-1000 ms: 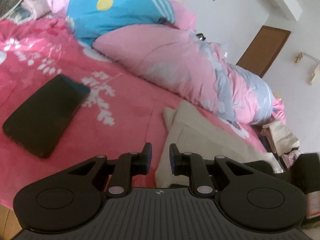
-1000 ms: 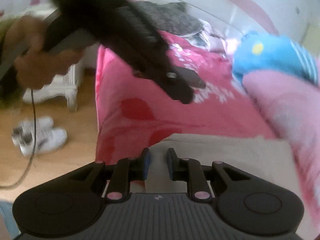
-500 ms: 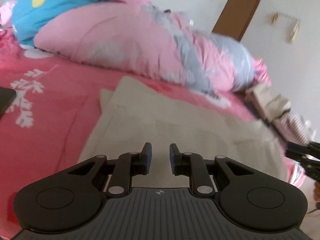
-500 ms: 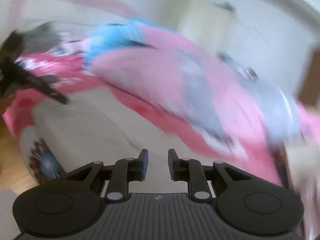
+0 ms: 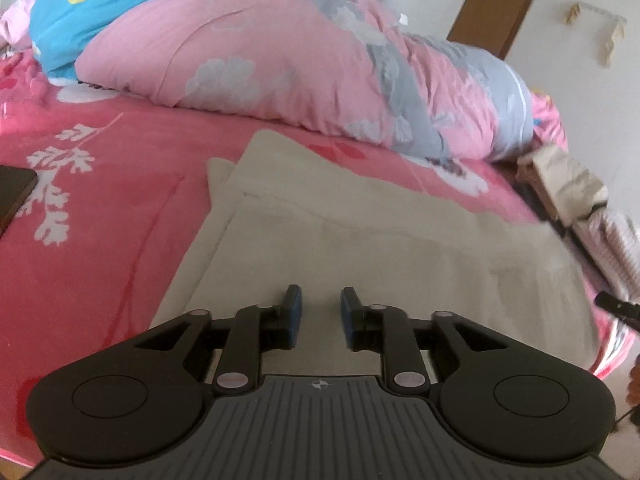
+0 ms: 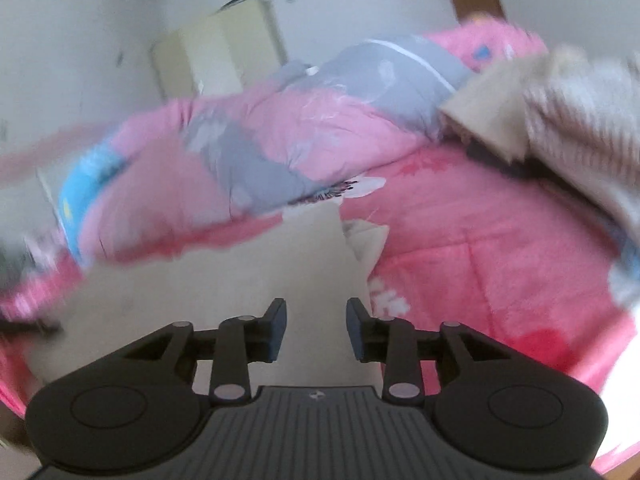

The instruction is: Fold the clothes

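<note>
**Both grippers hovering over the beige garment**

Lying flat on the pink floral bedsheet (image 5: 100, 208), beside the rolled pink-and-grey quilt (image 5: 300, 68): the beige garment (image 5: 360, 248), partly folded, one layer edge showing along its far side. Hanging above the garment's near edge, fingers apart and holding nothing: the left gripper (image 5: 320, 312). Hovering over the garment near its corner, fingers likewise spread and empty: the right gripper (image 6: 316, 328). Resting past the garment, beyond the quilt's end: a blurred heap of other clothes (image 6: 560, 108).
</note>
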`<state>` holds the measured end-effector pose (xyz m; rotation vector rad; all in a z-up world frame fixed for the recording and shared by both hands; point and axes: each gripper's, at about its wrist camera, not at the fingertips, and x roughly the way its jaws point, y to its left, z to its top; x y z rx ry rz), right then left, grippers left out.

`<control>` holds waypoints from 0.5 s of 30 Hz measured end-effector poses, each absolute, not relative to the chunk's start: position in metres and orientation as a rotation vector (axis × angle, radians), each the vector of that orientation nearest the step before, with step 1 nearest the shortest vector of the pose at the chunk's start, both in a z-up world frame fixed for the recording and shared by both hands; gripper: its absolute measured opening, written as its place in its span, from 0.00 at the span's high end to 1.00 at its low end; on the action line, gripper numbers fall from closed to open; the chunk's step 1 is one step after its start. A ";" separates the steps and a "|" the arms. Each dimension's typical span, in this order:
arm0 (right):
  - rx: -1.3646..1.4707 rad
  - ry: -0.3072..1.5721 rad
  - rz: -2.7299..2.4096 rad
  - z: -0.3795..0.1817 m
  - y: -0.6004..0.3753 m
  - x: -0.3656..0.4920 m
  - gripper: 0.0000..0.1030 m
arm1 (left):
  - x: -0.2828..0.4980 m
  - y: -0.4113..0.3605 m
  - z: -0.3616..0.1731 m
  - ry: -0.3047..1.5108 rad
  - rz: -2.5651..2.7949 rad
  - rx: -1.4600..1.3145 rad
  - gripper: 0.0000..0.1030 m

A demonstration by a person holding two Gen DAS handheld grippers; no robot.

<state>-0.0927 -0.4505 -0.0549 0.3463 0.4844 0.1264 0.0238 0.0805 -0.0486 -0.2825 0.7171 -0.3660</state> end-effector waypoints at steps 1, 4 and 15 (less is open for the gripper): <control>0.416 0.487 0.137 -0.055 -0.461 -0.086 0.58 | 0.029 0.084 -0.046 0.718 -0.369 -0.305 0.57; 0.559 0.524 0.156 -0.054 -0.484 -0.061 0.44 | 0.047 0.093 -0.041 0.741 -0.375 -0.355 0.31; 0.634 0.763 0.349 -0.076 -0.486 0.013 0.26 | 0.095 0.100 -0.054 0.800 -0.423 -0.338 0.19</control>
